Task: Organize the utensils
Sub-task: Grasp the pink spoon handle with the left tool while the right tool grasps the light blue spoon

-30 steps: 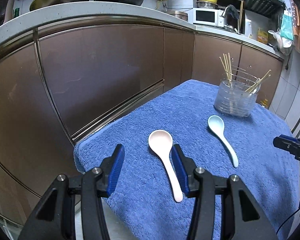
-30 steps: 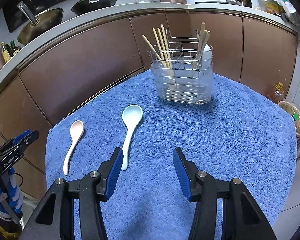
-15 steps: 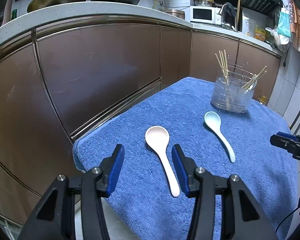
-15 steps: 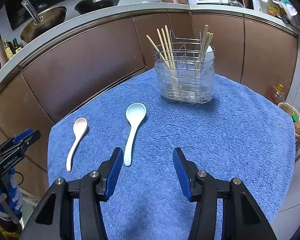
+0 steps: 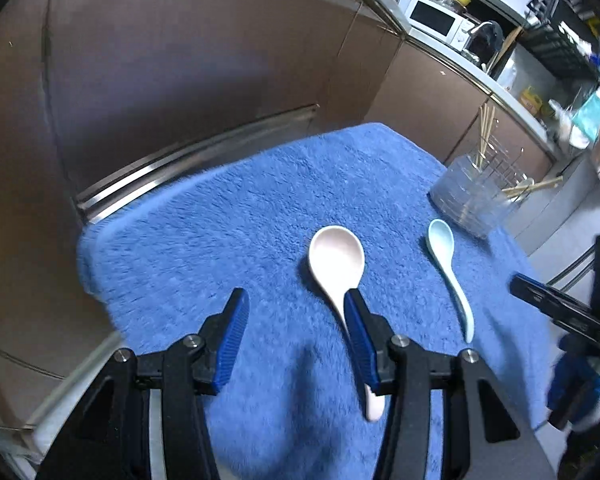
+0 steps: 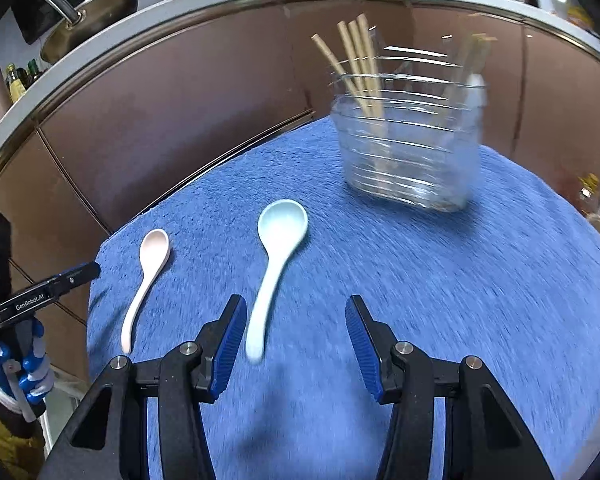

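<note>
Spoons lay handle-near for pickup: left gripper (image 5: 294, 320) gaped wide beside pink spoon (image 5: 336, 258), right gripper (image 6: 296, 330) wide beside blue spoon (image 6: 278, 236).

The right gripper (image 6: 296, 336) hangs over the blue towel-covered table (image 6: 440, 280), jaws spread wide. A pale blue ceramic spoon (image 6: 276, 256) lies just ahead of its left finger, a pink ceramic spoon (image 6: 148, 276) further left, and a clear wire-ringed utensil holder (image 6: 410, 148) with wooden chopsticks (image 6: 356, 64) stands beyond.
</note>
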A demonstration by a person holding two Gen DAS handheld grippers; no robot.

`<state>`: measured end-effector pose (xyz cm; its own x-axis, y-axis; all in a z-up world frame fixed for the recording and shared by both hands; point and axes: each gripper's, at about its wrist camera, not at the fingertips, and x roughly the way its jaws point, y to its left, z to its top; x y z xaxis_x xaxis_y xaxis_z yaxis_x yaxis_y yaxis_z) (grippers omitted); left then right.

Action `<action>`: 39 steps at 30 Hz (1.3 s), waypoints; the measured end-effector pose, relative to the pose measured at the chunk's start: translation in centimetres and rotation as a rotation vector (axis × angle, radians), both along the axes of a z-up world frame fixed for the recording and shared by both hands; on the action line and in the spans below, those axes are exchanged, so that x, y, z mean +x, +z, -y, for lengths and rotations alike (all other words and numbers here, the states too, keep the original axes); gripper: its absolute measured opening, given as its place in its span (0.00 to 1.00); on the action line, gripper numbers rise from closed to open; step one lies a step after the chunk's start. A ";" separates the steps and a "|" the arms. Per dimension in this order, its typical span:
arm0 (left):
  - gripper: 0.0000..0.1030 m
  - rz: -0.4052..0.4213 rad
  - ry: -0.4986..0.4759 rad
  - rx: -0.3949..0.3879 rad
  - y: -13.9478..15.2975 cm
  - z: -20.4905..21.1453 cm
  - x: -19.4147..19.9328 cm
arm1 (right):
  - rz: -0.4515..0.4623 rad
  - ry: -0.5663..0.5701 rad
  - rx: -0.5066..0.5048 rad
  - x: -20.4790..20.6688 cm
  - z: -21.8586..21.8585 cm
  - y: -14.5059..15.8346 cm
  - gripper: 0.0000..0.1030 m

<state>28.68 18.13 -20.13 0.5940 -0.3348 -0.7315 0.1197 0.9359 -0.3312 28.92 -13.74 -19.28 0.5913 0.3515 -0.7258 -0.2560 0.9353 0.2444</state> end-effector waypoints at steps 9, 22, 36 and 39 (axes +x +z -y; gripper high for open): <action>0.45 -0.073 -0.078 -0.063 -1.7 1.7 5.1 | -0.086 0.086 -0.024 9.0 -1.9 -2.9 0.46; 0.10 -0.111 -0.088 0.024 -2.8 4.0 7.6 | -0.111 0.206 -0.041 10.6 -2.9 -3.6 0.07; 0.09 0.013 -0.038 -0.079 0.4 4.3 2.8 | 0.071 0.198 -0.094 -0.2 -3.3 2.3 0.07; 0.09 0.044 -0.040 -0.081 1.6 4.4 1.3 | 0.097 0.183 -0.102 -2.5 -3.1 3.1 0.07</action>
<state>30.00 13.72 -18.52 0.6097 -0.4160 -0.6747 0.1726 0.9005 -0.3992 26.38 -10.61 -16.21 0.5933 0.3868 -0.7060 -0.4411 0.8898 0.1169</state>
